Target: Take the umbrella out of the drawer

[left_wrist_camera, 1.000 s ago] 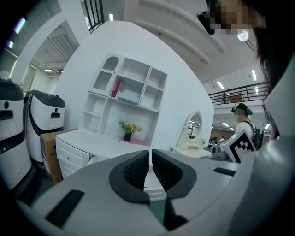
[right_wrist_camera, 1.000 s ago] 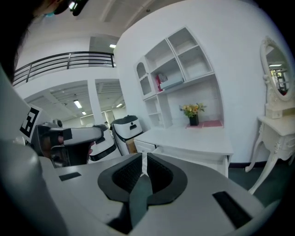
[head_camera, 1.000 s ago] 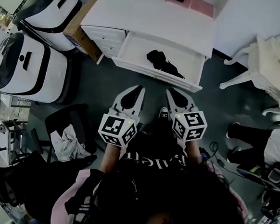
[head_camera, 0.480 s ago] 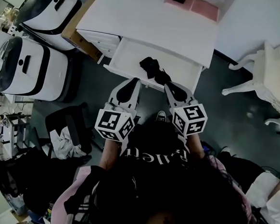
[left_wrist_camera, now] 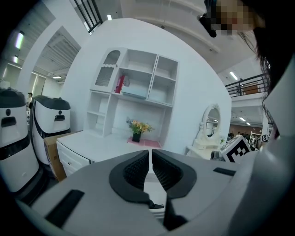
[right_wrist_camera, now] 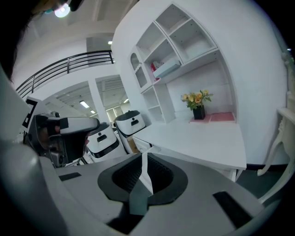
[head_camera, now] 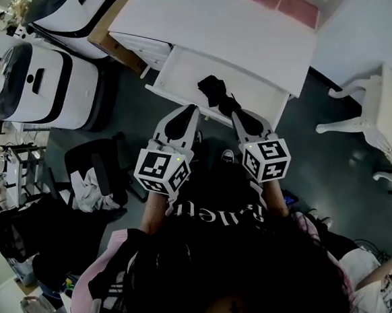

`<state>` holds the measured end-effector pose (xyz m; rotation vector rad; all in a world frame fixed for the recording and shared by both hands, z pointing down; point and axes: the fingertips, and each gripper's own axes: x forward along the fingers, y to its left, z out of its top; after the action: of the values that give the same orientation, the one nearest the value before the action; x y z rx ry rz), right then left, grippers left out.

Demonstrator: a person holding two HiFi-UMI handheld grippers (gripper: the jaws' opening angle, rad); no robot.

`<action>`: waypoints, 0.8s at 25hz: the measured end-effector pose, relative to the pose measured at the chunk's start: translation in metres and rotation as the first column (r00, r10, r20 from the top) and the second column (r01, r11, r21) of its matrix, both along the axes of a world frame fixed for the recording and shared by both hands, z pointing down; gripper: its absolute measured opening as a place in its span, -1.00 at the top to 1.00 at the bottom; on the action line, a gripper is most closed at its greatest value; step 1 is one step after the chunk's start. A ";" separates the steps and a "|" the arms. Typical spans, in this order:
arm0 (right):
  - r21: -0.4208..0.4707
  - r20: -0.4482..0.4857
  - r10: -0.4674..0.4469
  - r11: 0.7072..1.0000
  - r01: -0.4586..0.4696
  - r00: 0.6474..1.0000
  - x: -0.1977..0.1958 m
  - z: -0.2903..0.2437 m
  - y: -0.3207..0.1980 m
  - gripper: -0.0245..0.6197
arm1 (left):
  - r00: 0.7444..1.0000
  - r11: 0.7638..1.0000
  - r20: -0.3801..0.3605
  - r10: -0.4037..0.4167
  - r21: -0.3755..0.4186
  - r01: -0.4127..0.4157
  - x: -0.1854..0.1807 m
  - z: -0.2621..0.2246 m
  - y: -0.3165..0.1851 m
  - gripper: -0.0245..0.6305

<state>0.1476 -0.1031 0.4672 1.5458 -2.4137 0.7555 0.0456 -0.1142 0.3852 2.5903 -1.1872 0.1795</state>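
Observation:
The black folded umbrella (head_camera: 216,92) lies in the open white drawer (head_camera: 182,74) under the white desk top (head_camera: 220,26). In the head view my left gripper (head_camera: 191,109) is at the drawer's front edge, just left of the umbrella and short of it. My right gripper (head_camera: 238,115) is at the same edge, its tip close to the umbrella's near end; whether it touches I cannot tell. Both are shut and hold nothing. In the gripper views the left gripper (left_wrist_camera: 150,154) and right gripper (right_wrist_camera: 140,159) point over the desk, and their jaws hide the drawer.
Two white machines (head_camera: 39,86) and a cardboard box (head_camera: 113,45) stand left of the desk. A black chair with a cloth (head_camera: 92,188) is at my left, a white chair (head_camera: 382,113) at the right. A flower pot (left_wrist_camera: 137,131) and shelf unit (left_wrist_camera: 133,87) sit at the desk's back.
Both grippers have moved forward from above the floor to the drawer's front edge, and the umbrella now lies just beyond their tips. Both stay shut.

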 end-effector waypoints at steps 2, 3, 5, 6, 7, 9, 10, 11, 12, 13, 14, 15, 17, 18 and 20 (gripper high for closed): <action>-0.018 -0.006 0.002 1.000 -0.002 1.000 0.000 0.008 -0.007 0.73 | 1.000 1.000 0.003 -0.001 -0.009 0.001 -0.002 0.004 -0.008 0.83; -0.027 -0.011 0.005 1.000 -0.005 1.000 0.000 0.013 -0.011 0.73 | 1.000 1.000 0.004 0.000 -0.012 0.000 -0.004 0.006 -0.012 0.83; -0.039 -0.022 0.021 0.999 -0.021 1.000 0.002 0.021 -0.021 0.73 | 1.000 1.000 0.006 0.010 -0.016 -0.009 -0.005 0.009 -0.023 0.83; -0.043 -0.027 0.033 0.999 -0.034 0.999 0.004 0.024 -0.027 0.73 | 1.000 1.000 0.009 0.018 -0.016 -0.018 -0.006 0.010 -0.029 0.83; -0.044 -0.033 0.044 0.998 -0.045 0.999 0.005 0.028 -0.033 0.73 | 1.000 1.000 0.012 0.028 -0.014 -0.027 -0.006 0.011 -0.035 0.83; -0.045 -0.047 0.054 0.997 -0.057 0.997 0.005 0.033 -0.046 0.73 | 0.999 0.999 0.017 0.046 -0.011 -0.046 -0.008 0.013 -0.049 0.83; -0.046 -0.056 0.052 0.997 -0.055 0.997 0.003 0.036 -0.054 0.73 | 0.998 0.999 0.017 0.053 -0.012 -0.053 -0.009 0.014 -0.058 0.83; -0.047 -0.066 0.046 0.998 -0.050 0.997 0.001 0.038 -0.062 0.73 | 0.998 0.998 0.016 0.059 -0.014 -0.059 -0.011 0.015 -0.067 0.83; -0.050 -0.075 0.038 0.998 -0.042 0.996 -0.002 0.042 -0.070 0.73 | 0.998 0.998 0.016 0.065 -0.017 -0.065 -0.012 0.016 -0.076 0.83; -0.057 -0.085 0.028 0.998 -0.033 0.996 -0.005 0.046 -0.078 0.73 | 0.997 0.997 0.015 0.071 -0.020 -0.070 -0.013 0.017 -0.086 0.83; -0.067 -0.096 0.019 0.997 -0.026 0.995 -0.007 0.053 -0.086 0.72 | 0.997 0.997 0.014 0.078 -0.021 -0.078 -0.013 0.018 -0.096 0.83; -0.082 -0.110 0.011 0.996 -0.020 0.994 -0.009 0.061 -0.094 0.72 | 0.996 0.996 0.013 0.086 -0.021 -0.086 -0.013 0.019 -0.105 0.83; -0.122 -0.142 -0.008 0.992 -0.009 0.990 -0.013 0.082 -0.106 0.72 | 0.995 0.995 0.010 0.102 -0.021 -0.102 -0.014 0.022 -0.121 0.83; -0.145 -0.158 -0.019 0.989 -0.004 0.987 -0.015 0.094 -0.111 0.72 | 0.994 0.994 0.009 0.108 -0.023 -0.108 -0.016 0.024 -0.128 0.83; -0.187 -0.181 -0.037 0.982 0.003 0.983 -0.018 0.118 -0.121 0.68 | 0.993 0.993 0.008 0.114 -0.030 -0.114 -0.020 0.029 -0.141 0.83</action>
<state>0.1292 -0.2242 0.5849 1.4479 -2.1568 0.7732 0.0260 -0.2552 0.4137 2.6357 -1.0326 0.2317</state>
